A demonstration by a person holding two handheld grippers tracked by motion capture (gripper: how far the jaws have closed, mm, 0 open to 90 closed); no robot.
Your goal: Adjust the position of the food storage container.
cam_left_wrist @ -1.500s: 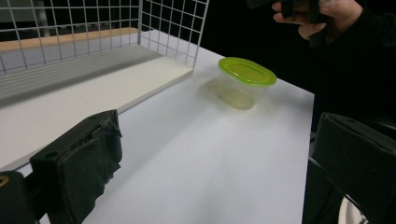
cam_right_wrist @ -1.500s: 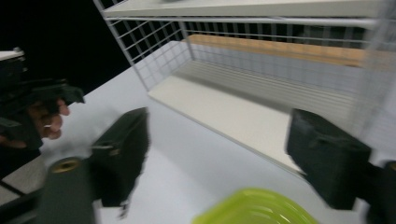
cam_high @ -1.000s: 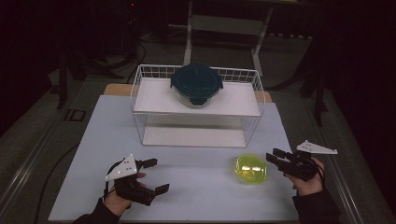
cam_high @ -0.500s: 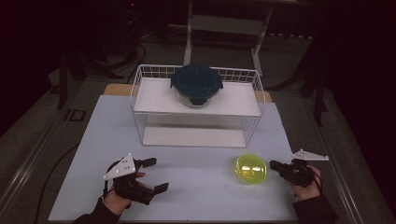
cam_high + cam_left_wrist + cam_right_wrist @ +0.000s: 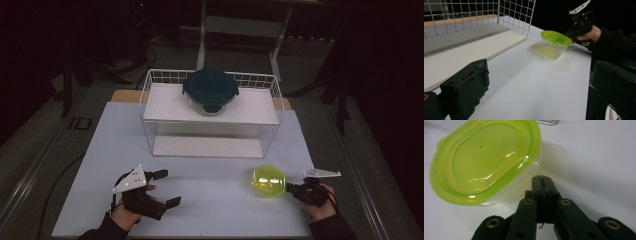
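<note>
A small clear container with a lime-green lid (image 5: 268, 181) (image 5: 555, 42) (image 5: 486, 157) sits on the white table, front right. My right gripper (image 5: 290, 187) (image 5: 541, 180) lies just to its right with both jaws pressed together and nothing between them; their tips are at the container's side wall, under the lid's rim. The left gripper view shows that right gripper (image 5: 572, 35) held in a hand beside the container. My left gripper (image 5: 167, 188) (image 5: 539, 87) rests at the front left, open and empty, pointing across the table toward the container.
A white wire rack (image 5: 150, 100) (image 5: 516, 15) stands at the back middle of the table (image 5: 215, 210). A glass bowl with a dark teal lid (image 5: 210, 90) sits on the rack's upper shelf. A white board (image 5: 205, 146) lies on the rack's floor. Dark surroundings lie beyond the table's edges.
My right gripper has dropped lower and come nearer the front edge, and its jaws have gone from apart to shut beside the container. The left gripper has barely moved.
</note>
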